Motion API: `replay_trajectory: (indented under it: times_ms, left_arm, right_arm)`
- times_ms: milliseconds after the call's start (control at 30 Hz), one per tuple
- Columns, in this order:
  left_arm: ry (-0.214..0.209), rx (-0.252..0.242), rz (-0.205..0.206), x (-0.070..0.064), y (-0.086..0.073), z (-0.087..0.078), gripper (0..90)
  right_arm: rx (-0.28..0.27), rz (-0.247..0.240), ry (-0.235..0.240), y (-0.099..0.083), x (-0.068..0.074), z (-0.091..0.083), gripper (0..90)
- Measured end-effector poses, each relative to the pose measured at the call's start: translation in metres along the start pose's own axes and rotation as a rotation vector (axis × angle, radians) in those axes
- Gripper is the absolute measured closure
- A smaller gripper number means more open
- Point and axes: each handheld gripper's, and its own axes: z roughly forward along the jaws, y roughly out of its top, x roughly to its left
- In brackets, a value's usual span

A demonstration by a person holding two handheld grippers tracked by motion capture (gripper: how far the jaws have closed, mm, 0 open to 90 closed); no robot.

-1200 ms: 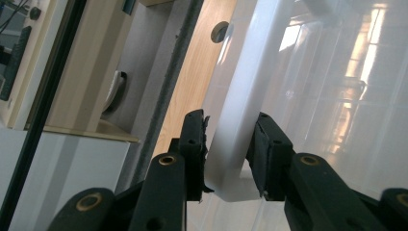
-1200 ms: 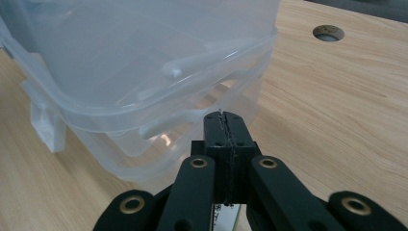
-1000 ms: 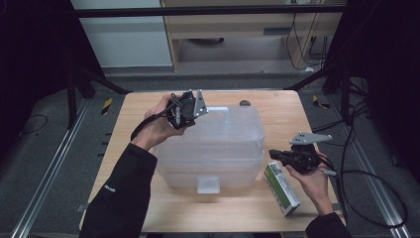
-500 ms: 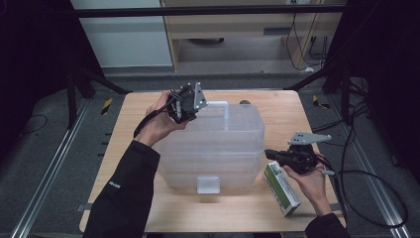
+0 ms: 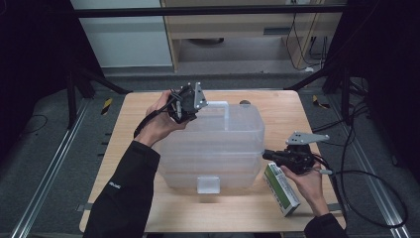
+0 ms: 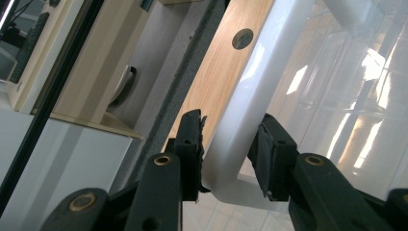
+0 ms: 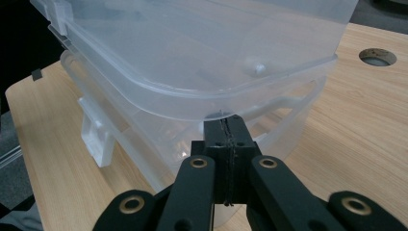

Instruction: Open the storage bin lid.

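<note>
At the far left corner of the clear plastic bin (image 5: 218,148) the left gripper (image 5: 185,105) sits with its jaws straddling the bin's white handle (image 6: 240,115) — the pads look pressed to either side of it. The bin stands in the middle of the wooden table (image 5: 124,139), a white latch (image 5: 207,184) on its near wall. On the right, the right gripper (image 7: 226,132) has its jaws pressed together with nothing between them — tips at the bin's right rim. A green and white box (image 5: 281,188) lies just beside the bin, under that hand.
</note>
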Motion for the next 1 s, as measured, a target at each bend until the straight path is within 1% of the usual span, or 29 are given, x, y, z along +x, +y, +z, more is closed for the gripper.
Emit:
replay_trajectory:
  times_ms: [67, 100, 167, 200, 267, 333, 400, 533, 633, 733, 833, 867, 967, 1000]
  left_arm:
    - [0.0, 0.002, 0.002, -0.001, -0.002, -0.002, 63.9]
    - [-0.002, 0.004, -0.001, -0.001, -0.003, -0.003, 60.9]
    - [-0.015, 0.001, -0.002, -0.001, -0.008, -0.006, 57.8]
    - [-0.012, 0.001, -0.005, -0.001, -0.011, -0.009, 57.1]
    - [-0.03, -0.019, -0.03, 0.0, -0.016, -0.015, 54.2]
    - [-0.015, -0.027, -0.043, 0.0, -0.022, -0.021, 52.6]
    - [-0.031, -0.056, -0.079, 0.002, -0.027, -0.028, 50.0]
    - [-0.031, -0.095, -0.135, 0.004, -0.038, -0.043, 48.0]
    - [-0.017, -0.118, -0.182, 0.006, -0.049, -0.055, 48.1]
    - [0.002, -0.133, -0.238, 0.007, -0.063, -0.066, 48.4]
    - [0.025, -0.142, -0.293, 0.005, -0.079, -0.074, 48.2]
    - [0.036, -0.149, -0.32, 0.005, -0.087, -0.077, 48.2]
    - [0.055, -0.166, -0.377, 0.004, -0.103, -0.082, 49.3]
    - [0.056, -0.169, -0.395, 0.002, -0.108, -0.084, 49.2]
  right_arm:
    - [0.007, -0.002, -0.002, -0.001, 0.0, 0.001, 90.0]
    - [0.01, -0.001, -0.001, -0.001, 0.0, 0.001, 90.0]
    - [0.006, 0.0, -0.001, -0.001, 0.0, 0.001, 90.0]
    - [0.006, 0.001, -0.001, -0.001, 0.0, 0.001, 90.0]
    - [0.007, 0.003, -0.001, -0.001, 0.0, 0.001, 90.0]
    - [0.007, 0.004, -0.003, -0.001, 0.001, 0.001, 90.0]
    - [0.007, 0.004, -0.004, -0.001, 0.0, 0.001, 90.0]
    - [0.006, 0.003, -0.009, -0.002, 0.001, 0.001, 90.0]
    - [0.008, 0.004, -0.01, -0.002, 0.002, 0.001, 90.0]
    - [0.007, 0.005, -0.016, -0.002, 0.002, 0.001, 90.0]
    - [0.009, 0.008, -0.023, -0.002, 0.004, 0.0, 90.0]
    - [0.009, 0.007, -0.026, -0.002, 0.004, 0.0, 90.0]
    - [0.005, 0.014, -0.028, -0.003, 0.004, -0.001, 90.0]
    - [0.004, 0.015, -0.029, -0.003, 0.005, -0.001, 90.0]
